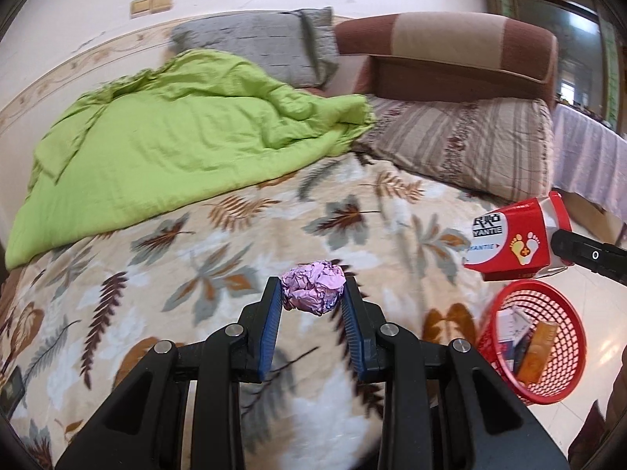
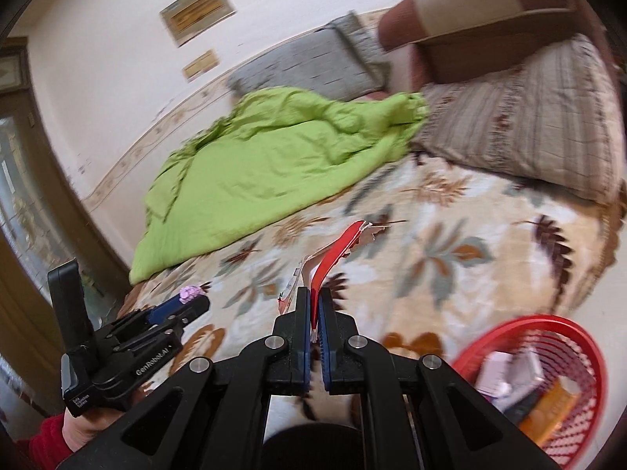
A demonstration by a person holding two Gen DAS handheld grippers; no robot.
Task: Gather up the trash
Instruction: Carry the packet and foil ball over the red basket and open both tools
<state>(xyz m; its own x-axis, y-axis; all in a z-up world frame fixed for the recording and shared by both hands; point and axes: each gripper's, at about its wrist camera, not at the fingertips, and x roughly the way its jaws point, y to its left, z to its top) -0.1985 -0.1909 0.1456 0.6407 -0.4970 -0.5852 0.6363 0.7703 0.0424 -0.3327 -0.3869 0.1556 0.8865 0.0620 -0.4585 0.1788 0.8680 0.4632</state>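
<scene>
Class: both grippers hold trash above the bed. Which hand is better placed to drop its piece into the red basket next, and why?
Right. The right gripper has its jaws shut on the red carton, which hangs close above the red basket. The left gripper holds the pink paper ball farther off, over the leaf-print blanket.

On the bed (image 1: 274, 227), the quilt (image 1: 164, 133) lies at the left, one pillow (image 1: 266, 43) behind it, another pillow (image 1: 462, 141) to its right; the paper ball (image 1: 313, 291) sits between the left gripper (image 1: 312, 293) fingers; the carton (image 1: 513, 239) — pinched by the right gripper (image 2: 314, 305) — hangs above the basket (image 1: 572, 384), beside the bed's right edge.
</scene>
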